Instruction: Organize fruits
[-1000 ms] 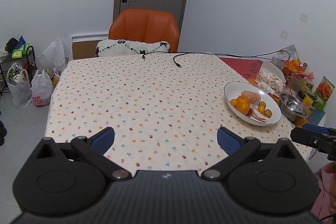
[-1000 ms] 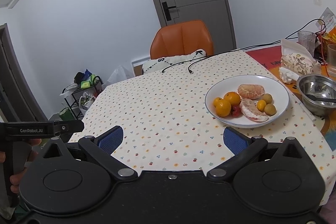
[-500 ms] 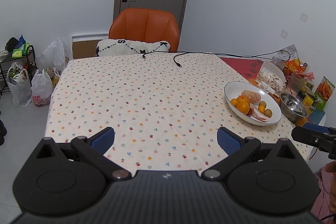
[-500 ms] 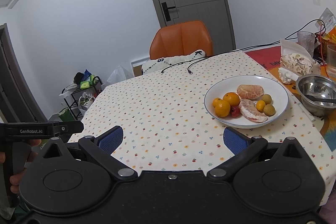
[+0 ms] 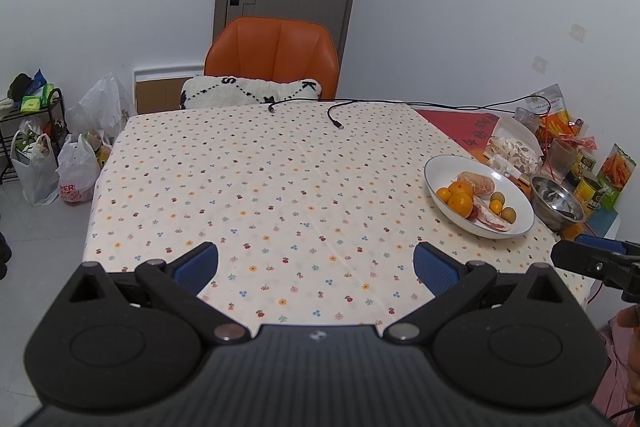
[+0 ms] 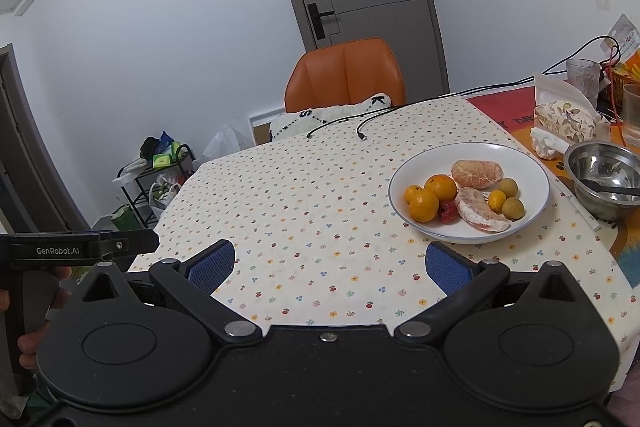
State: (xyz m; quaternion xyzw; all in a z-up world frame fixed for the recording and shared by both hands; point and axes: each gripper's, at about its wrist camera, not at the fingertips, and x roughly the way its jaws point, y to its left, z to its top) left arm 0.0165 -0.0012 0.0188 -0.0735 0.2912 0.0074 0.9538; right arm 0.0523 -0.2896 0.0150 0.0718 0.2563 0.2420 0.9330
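Note:
A white plate sits on the right side of the flower-print tablecloth. It holds oranges, two peeled citrus pieces, small yellow-green fruits and something small and red. My right gripper hangs open over the near table edge, short of the plate and left of it. My left gripper is open and empty above the near edge, far left of the plate. Each gripper shows at the edge of the other's view.
A steel bowl with a spoon stands right of the plate, with snack packets, cans and glasses behind. Two cable ends lie at the far edge. An orange chair with a cushion stands beyond; bags and a rack on the floor left.
Both grippers have drifted slightly; the plate sits a little lower and closer in the right wrist view. Both stay open and empty.

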